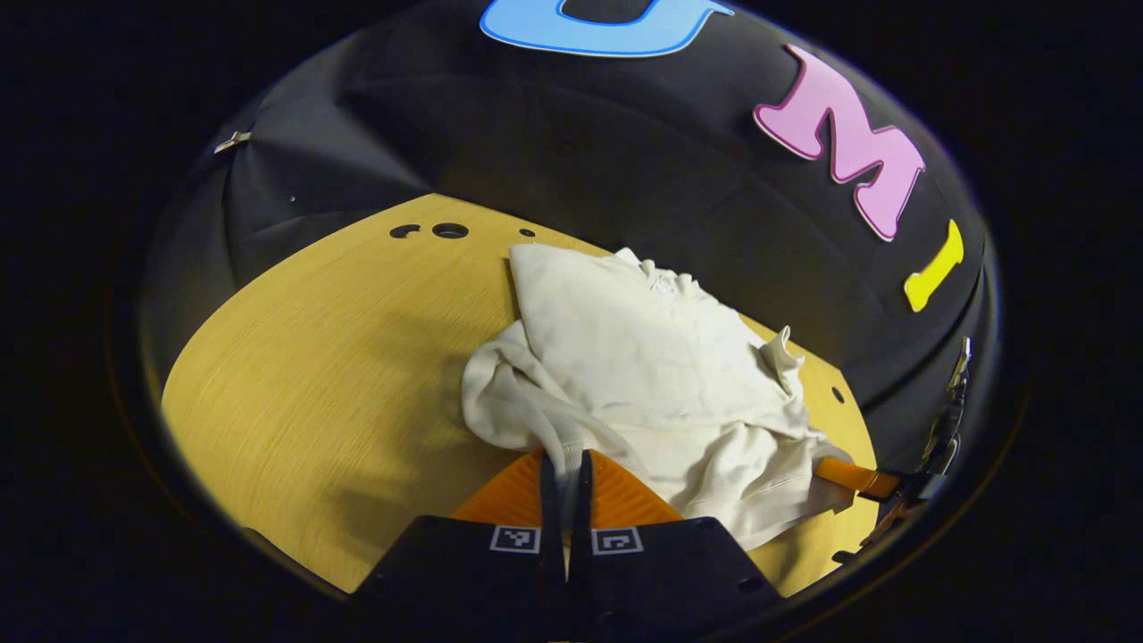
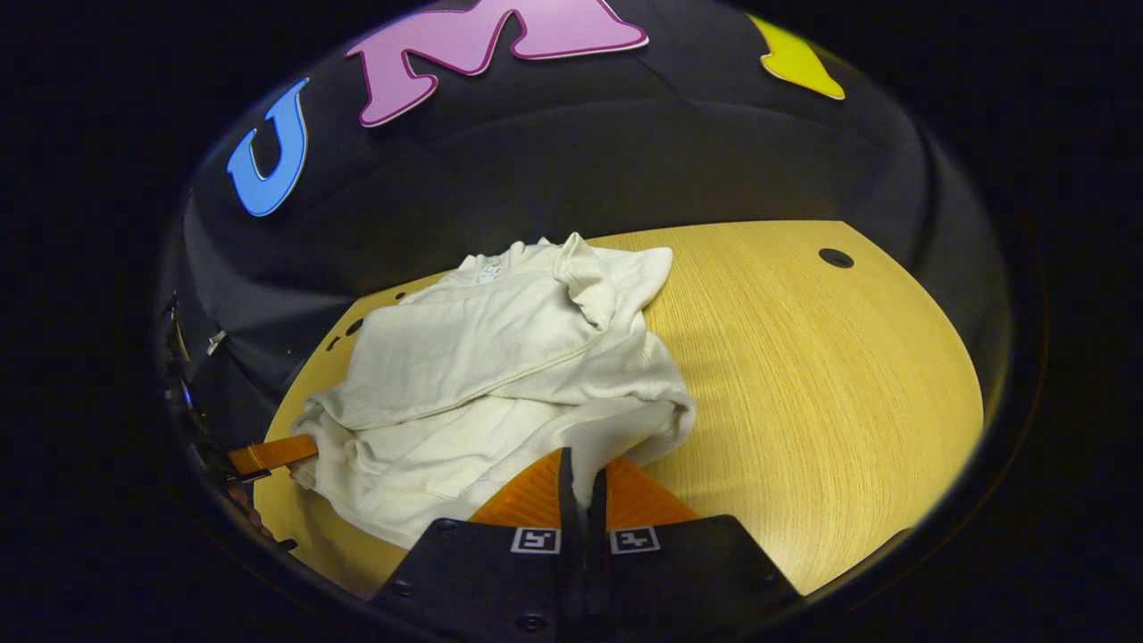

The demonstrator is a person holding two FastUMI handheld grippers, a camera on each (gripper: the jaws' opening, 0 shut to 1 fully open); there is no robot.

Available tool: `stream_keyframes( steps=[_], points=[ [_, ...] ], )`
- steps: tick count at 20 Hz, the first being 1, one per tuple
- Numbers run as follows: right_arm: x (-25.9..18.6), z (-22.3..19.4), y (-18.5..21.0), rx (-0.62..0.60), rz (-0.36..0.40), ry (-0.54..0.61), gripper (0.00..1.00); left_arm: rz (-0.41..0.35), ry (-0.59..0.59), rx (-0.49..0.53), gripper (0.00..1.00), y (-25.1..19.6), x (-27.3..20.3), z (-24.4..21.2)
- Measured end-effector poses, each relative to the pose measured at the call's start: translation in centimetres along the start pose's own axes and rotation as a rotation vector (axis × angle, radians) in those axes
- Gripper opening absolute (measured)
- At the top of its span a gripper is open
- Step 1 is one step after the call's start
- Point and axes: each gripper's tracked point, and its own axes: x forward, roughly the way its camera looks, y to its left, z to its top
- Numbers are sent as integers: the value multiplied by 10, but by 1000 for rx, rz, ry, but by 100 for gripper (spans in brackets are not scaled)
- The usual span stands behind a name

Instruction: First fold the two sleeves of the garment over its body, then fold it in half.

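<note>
In the left gripper view, your left gripper point(image 1: 563, 464) was pinched nearly closed on a bunched edge of the cream garment point(image 1: 643, 357), cloth drawn up between the two fingers. The rest of the garment lay ahead of that claw and off to its right on the wooden table point(image 1: 312, 375), sleeves apparently already over the body, its long axis running away from the fingertips toward the booth wall. Your right gripper point(image 1: 862, 480) showed at the far right, at the garment's other near corner. In the right gripper view, your right gripper point(image 2: 583, 478) was likewise clamped narrow on a fold of the garment point(image 2: 491, 357), which spread ahead and to the claw's left. Your left gripper point(image 2: 272, 454) sat at the opposite edge. My read: both claws held the near hem, so the half-fold called for carrying both forward together, toward the collar.
</note>
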Motion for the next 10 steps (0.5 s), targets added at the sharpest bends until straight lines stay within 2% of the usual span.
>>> stream_keyframes(
  steps=[10],
  points=[
    [37,96,14,4,14,-168,5,-85,-194,-44,6,-27,39,104]
  ],
)
